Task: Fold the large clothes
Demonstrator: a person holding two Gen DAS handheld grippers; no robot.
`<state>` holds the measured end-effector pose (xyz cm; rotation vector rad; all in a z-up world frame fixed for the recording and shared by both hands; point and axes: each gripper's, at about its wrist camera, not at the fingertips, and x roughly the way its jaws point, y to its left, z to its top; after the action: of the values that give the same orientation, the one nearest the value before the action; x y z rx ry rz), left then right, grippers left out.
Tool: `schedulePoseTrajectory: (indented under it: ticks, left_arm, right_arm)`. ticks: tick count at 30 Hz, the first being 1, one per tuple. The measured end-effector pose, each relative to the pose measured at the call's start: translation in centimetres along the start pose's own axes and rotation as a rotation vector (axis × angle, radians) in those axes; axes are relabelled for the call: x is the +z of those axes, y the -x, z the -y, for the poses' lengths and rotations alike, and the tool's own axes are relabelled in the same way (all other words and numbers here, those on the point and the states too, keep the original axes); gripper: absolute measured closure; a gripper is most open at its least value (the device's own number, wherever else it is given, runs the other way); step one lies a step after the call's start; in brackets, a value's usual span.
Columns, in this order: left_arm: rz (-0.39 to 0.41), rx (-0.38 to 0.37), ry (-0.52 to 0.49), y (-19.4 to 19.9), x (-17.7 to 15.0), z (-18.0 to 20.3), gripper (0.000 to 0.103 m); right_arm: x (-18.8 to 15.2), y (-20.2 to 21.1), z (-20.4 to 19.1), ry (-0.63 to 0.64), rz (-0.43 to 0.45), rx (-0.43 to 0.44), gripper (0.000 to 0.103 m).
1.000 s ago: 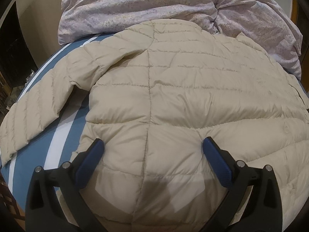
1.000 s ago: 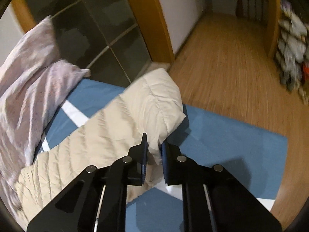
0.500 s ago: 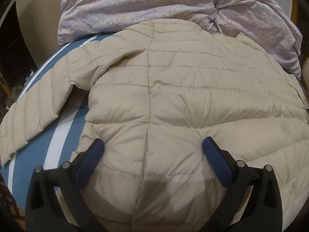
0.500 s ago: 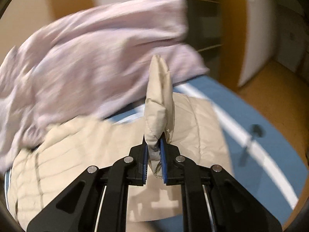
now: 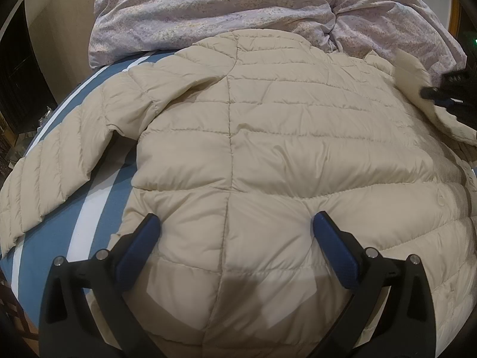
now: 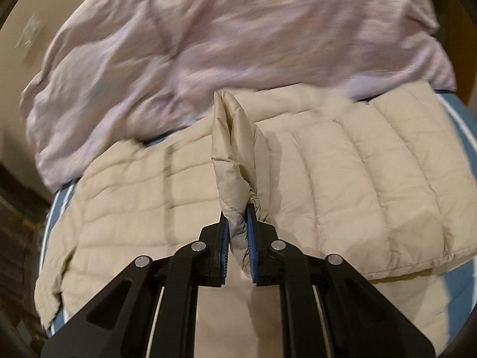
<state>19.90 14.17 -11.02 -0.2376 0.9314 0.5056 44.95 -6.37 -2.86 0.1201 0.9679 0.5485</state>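
beige puffer jacket [image 5: 268, 149] lying back-up across the blue striped bed [image 5: 53, 238], its hem running out of frame under the left gripper [image 5: 235, 226], which is hovering with jaws spread wide, gripping nothing. right gripper [image 6: 237, 217] is pinching the sleeve cuff [image 6: 235, 155] tight, cuff standing upright over the jacket body. lilac duvet [image 6: 223, 35] behind is blurring; jacket's right edge is partly hiding behind the sleeve.

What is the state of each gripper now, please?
Left gripper: open, holding nothing, over the beige jacket.
Right gripper: closed on the jacket sleeve.
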Motion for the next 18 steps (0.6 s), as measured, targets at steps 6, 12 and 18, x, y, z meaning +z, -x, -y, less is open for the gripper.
schedulePoseTrajectory:
  ticks: [6,12,18]
  left_arm:
    - [0.0,0.0,0.0,0.0,0.0,0.1,0.002]
    - [0.0,0.0,0.001,0.0,0.0,0.1,0.002]
    - [0.0,-0.001,0.001,0.0,0.0,0.1,0.002]
  right_arm:
    - [-1.3,-1.1,-4.7,0.08,-0.036,0.064,0.091]
    - [-3.5,-2.5,-8.1,0.143,-0.084,0.092,0.091]
    - [-4.6,-3.1,-8.8,0.142,-0.159,0.153,0.071]
